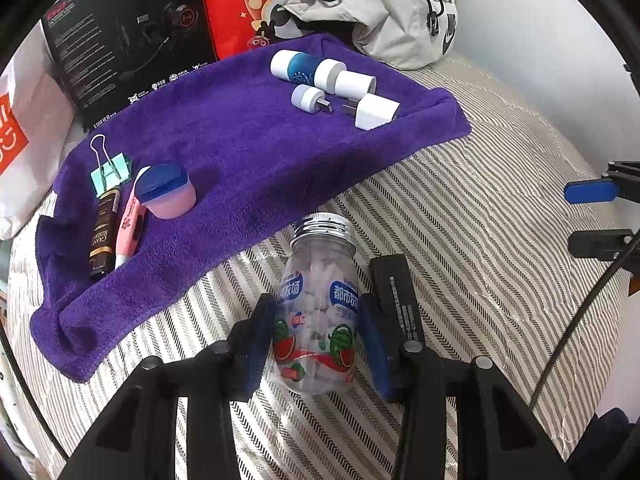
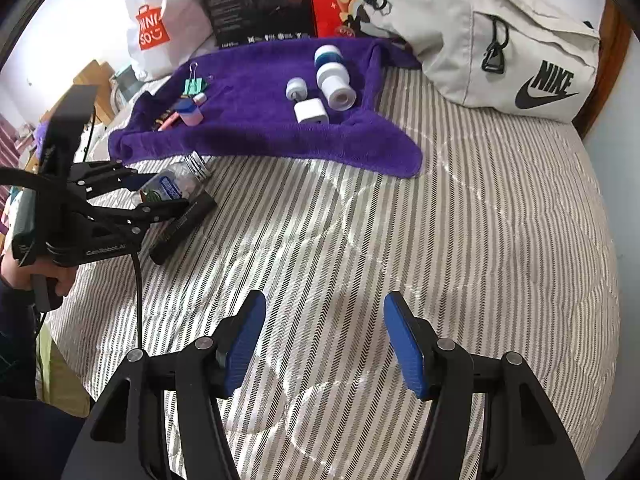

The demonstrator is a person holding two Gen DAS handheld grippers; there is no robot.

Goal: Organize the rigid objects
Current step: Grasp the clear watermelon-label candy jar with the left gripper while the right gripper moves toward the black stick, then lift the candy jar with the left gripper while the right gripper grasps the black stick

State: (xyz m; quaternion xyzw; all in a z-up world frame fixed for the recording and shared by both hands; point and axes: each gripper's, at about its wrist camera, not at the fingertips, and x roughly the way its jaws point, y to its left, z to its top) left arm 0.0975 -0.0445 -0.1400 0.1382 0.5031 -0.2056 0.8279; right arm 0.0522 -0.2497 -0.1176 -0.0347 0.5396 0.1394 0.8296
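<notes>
Your left tool has its pads against both sides of the jar, which lies on the striped bed just in front of the purple towel, cap pointing at it. The risk: the smooth, rounded plastic may slip or swivel when lifted, and the black bar touching its right side could get dragged along. Your right tool hangs wide apart over bare bed, holding nothing.

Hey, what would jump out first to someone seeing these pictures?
The clear plastic candy bottle with a silver cap, lying on the striped bedspread between the left gripper's blue pads. Behind it, the bright purple towel carries small items, and the right gripper hangs open.
</notes>
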